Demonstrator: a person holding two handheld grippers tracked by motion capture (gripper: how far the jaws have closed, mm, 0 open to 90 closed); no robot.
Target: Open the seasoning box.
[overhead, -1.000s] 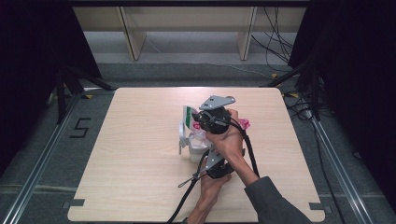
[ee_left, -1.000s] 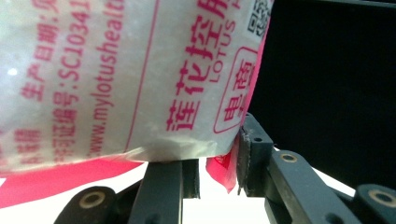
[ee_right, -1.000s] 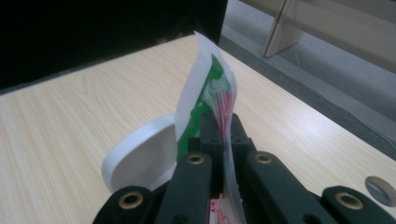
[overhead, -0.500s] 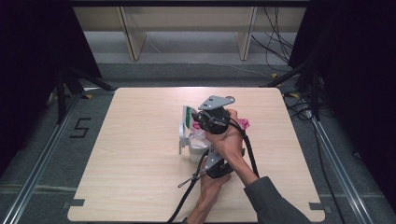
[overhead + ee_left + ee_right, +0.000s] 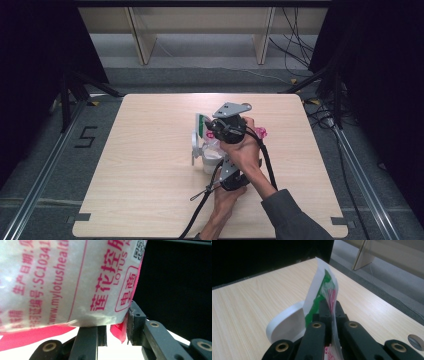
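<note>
With nothing shifted since a second ago, my right gripper and left gripper fingers both stay clamped on the printed packet above the tabletop.

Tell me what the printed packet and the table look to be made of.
The packet looks like thin plastic film: translucent white, slightly glossy, printed with pink text, and bending softly where the right gripper pinches its edge. The table looks like pale wood or wood-look laminate: fine straight grain, smooth matte surface; which one cannot be told.
</note>
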